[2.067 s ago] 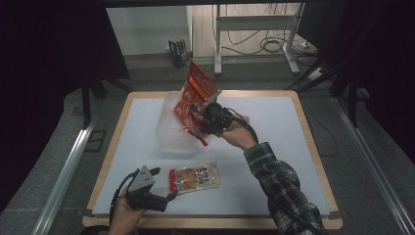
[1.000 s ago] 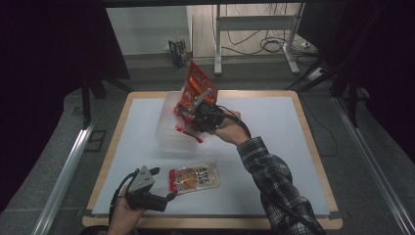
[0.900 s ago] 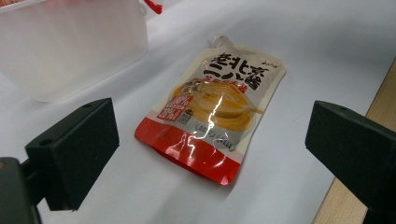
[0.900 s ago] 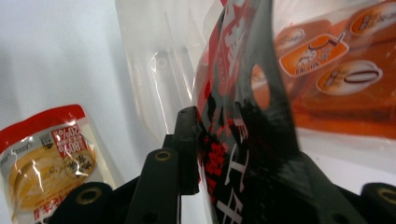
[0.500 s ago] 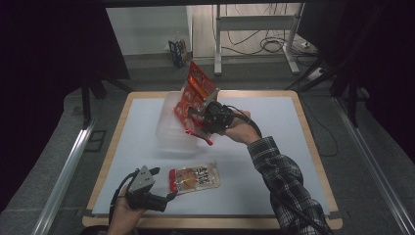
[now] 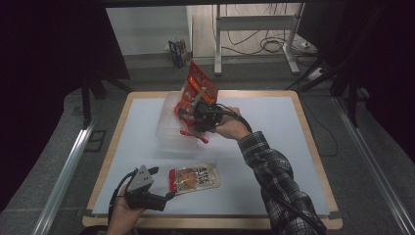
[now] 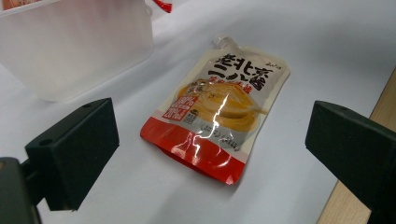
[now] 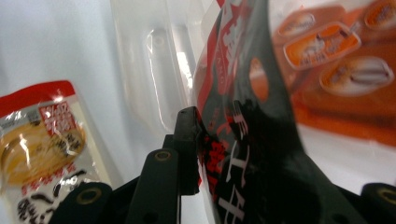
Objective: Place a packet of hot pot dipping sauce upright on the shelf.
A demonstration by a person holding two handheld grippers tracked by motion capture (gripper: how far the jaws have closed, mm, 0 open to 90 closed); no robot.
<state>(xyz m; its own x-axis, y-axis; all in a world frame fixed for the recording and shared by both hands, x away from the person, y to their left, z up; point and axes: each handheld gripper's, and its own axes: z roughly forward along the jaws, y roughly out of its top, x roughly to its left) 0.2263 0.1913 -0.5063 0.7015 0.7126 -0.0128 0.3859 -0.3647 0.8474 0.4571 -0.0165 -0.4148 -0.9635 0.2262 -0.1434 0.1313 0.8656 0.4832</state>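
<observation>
The right gripper [image 6: 195, 115] has its jaws clamped on a big red snack bag [image 6: 197, 89], holding it upright over the clear plastic bin [image 6: 164, 132] at the far middle of the table [image 6: 274, 112]; the right gripper view shows the film squeezed between the pads, so it's a real pinch, not just a brush. That bag looks light and floppy, mostly air and crinkly film; glossy too, so probably a bit slippery. Best grab is a flat edge or the sealed seam, not the puffy middle where it could pop or slide out.

The left gripper [image 6: 166, 198] sits at the near edge with its jaws wide apart and nothing in them; right in front lies the sauce pouch [image 7: 219, 107], flat on the white mat. That one looks soft and squishy, heavier for its size; pinching the sealed red bottom band or the top corner seems safer than squeezing the belly.
</observation>
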